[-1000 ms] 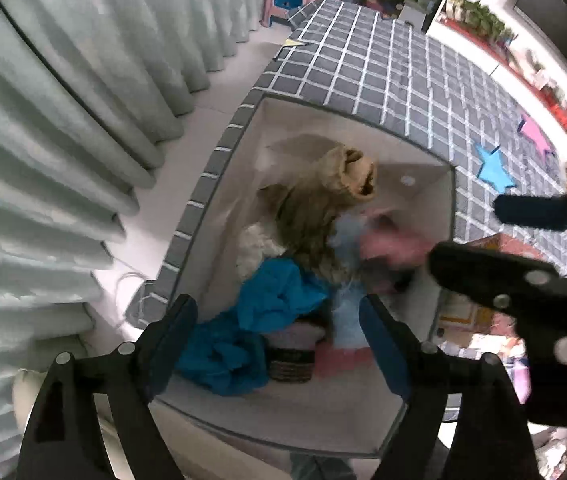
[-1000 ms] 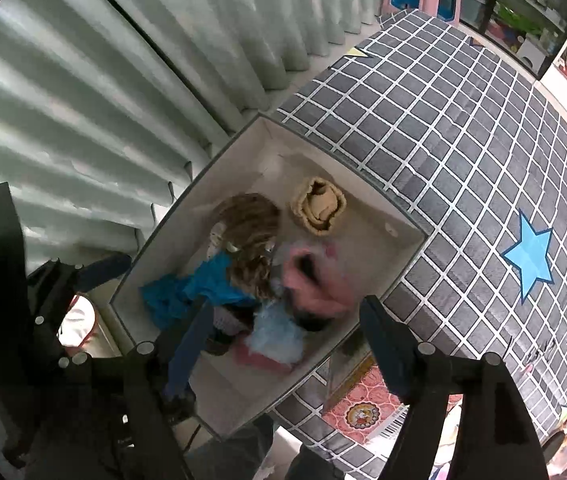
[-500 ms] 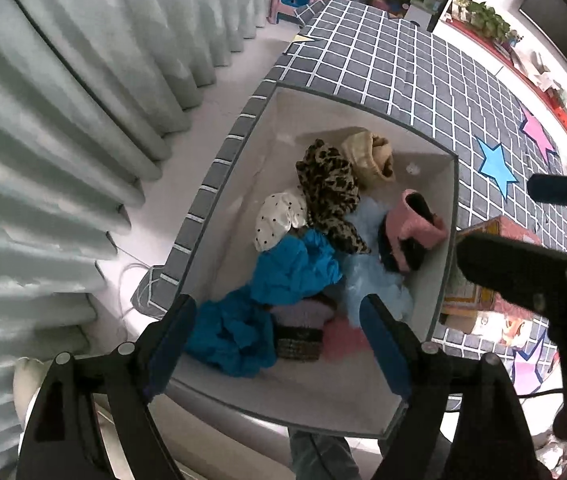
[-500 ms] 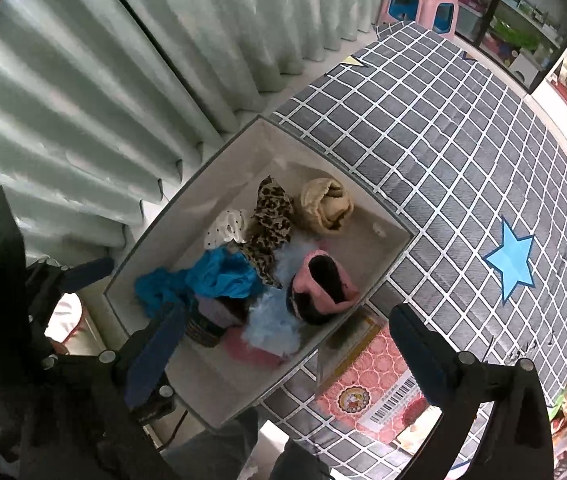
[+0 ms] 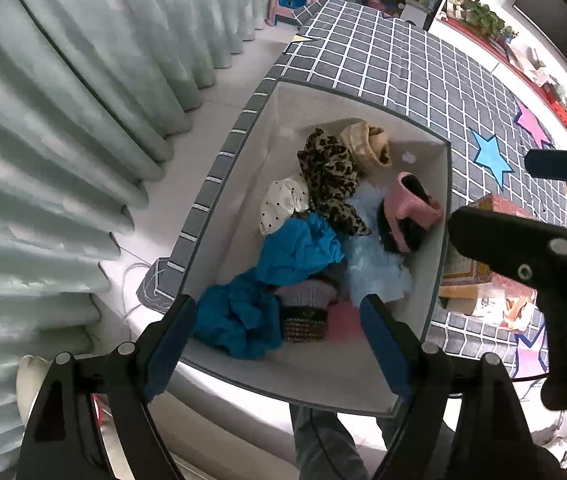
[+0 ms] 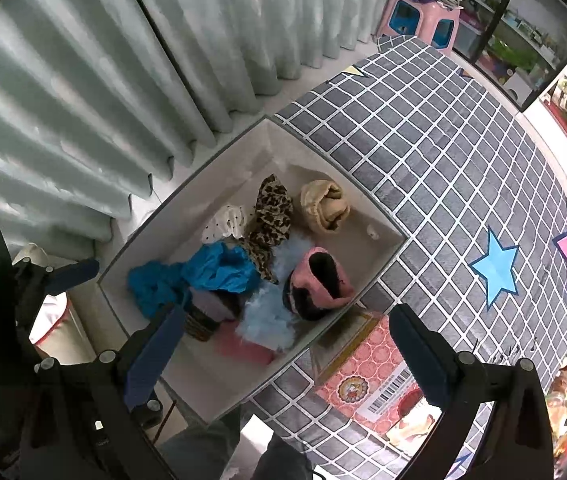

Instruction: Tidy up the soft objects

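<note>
Inside the open fabric bin [image 5: 441,216], at the edge of the bed, lie the soft objects of the task: a pink-and-black knitted piece [image 5: 411,212] near the right wall, a leopard-print cloth [image 5: 329,172], a tan rolled piece [image 5: 367,146] toward the far corner, a white dotted item [image 5: 283,206], two crumpled blue cloths [image 5: 279,276], a pale blue fluffy item [image 5: 371,260] and a small knitted pouch [image 5: 307,306]. All rest loosely against or over one another; nothing is folded or sorted.

Above the bin hangs the left gripper [image 5: 275,344], jaws wide apart and holding nothing. The right gripper [image 6: 283,344] is likewise spread and empty, positioned over the bin's near right rim and the bedspread beside it. Neither touches any item.

Around the bin, the grey checked bedspread [image 6: 443,152] carries star patches; a pink printed box [image 6: 375,384] lies just beside the bin's right wall. Pleated curtains [image 5: 63,100] fall along the left, and a pink stool [image 6: 419,20] stands beyond the bed.

Judged risks: because the items overlap, a grasp aimed at one piece may drag a neighbour with it, most likely the leopard cloth draped over the blue one. A pinch taken too shallowly on fluffy or knitted material may slip. With both grippers close together above a narrow bin, they may collide on descent, or a finger may catch the soft rim and tip the wall inward.
</note>
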`<state>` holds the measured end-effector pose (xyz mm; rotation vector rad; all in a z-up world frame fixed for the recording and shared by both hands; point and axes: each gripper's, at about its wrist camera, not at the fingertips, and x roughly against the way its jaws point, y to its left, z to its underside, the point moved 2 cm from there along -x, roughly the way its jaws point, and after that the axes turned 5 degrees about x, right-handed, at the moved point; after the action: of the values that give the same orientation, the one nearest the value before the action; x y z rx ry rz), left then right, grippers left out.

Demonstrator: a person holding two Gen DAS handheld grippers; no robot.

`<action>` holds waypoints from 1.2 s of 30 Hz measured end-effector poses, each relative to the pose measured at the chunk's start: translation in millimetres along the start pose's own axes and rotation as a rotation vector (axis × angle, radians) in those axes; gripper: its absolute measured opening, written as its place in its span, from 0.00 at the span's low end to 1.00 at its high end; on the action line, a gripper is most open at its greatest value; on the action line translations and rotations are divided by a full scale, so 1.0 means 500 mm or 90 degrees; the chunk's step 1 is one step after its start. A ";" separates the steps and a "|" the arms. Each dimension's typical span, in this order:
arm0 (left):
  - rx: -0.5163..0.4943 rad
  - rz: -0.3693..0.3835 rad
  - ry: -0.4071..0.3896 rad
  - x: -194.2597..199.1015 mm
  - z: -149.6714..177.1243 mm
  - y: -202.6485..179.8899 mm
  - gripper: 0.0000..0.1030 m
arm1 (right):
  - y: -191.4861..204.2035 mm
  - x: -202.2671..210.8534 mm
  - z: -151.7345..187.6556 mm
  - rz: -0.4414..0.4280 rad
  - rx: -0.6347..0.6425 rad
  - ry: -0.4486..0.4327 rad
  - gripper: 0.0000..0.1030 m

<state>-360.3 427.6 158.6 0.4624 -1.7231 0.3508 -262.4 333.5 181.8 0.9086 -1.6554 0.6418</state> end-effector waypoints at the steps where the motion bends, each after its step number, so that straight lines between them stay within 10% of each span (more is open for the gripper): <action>1: -0.001 0.002 -0.001 0.002 0.001 0.001 0.84 | 0.002 0.001 0.001 0.001 0.000 0.000 1.00; 36: -0.034 0.017 -0.002 0.011 0.005 0.032 0.84 | 0.043 0.019 0.013 0.024 -0.012 -0.004 1.00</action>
<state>-371.3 439.5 163.9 0.4007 -1.7387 0.3222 -284.8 338.1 190.0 0.8689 -1.6840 0.6490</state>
